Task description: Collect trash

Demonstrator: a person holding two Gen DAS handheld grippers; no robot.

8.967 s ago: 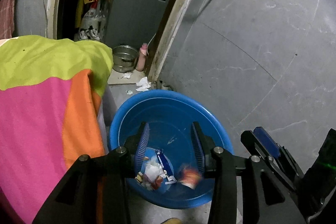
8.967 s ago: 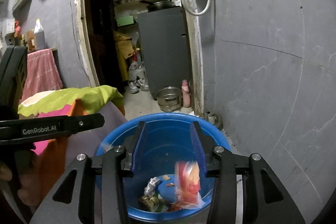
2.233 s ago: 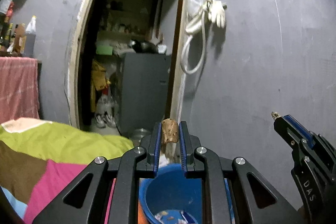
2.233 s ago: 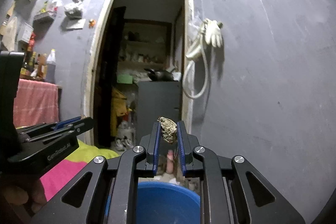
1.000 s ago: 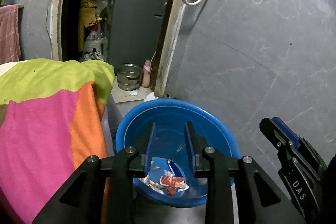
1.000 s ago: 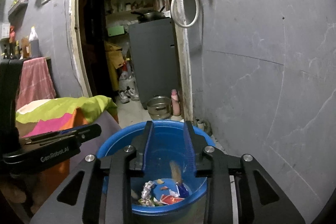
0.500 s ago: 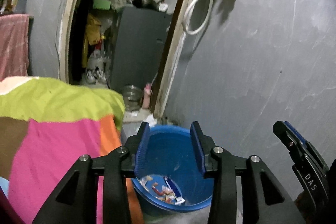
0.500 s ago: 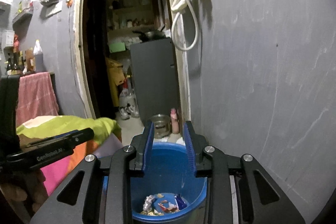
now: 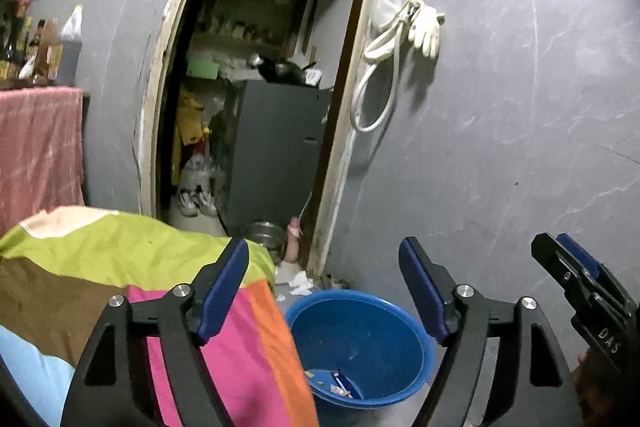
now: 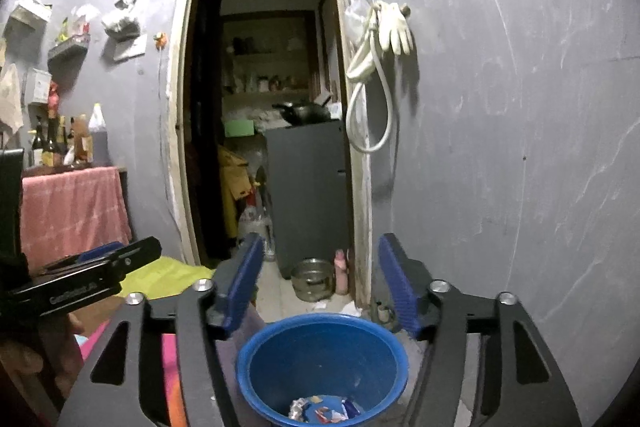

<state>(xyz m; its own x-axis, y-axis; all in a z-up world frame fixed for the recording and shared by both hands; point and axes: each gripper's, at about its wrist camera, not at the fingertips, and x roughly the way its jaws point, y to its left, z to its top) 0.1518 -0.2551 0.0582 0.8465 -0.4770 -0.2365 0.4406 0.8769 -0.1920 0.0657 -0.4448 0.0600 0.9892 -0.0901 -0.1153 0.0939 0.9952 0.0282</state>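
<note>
The left gripper (image 9: 324, 287) has its fingers (image 9: 224, 287) wide apart and holds nothing. The right gripper (image 10: 320, 283) is the same, fingers (image 10: 244, 279) spread and bare. Both hang above a blue tub (image 10: 256, 379) that sits on the floor by the grey wall (image 10: 500, 147). The trash (image 10: 320, 409) lies in the bottom of the tub, a small heap of wrappers and scraps. In the left view the tub (image 9: 416, 331) is low and a bit to the right, with the trash (image 9: 336, 385) near its front edge. A blanket (image 9: 120, 267) in green, pink and orange lies just beside the tub on the left. Behind the tub is a doorway (image 10: 264, 107). A steel pot (image 10: 312, 279) and a pink bottle (image 10: 341, 277) stand on the floor there. A white hose (image 10: 368, 99) and a glove (image 10: 394, 31) hang on the wall
</note>
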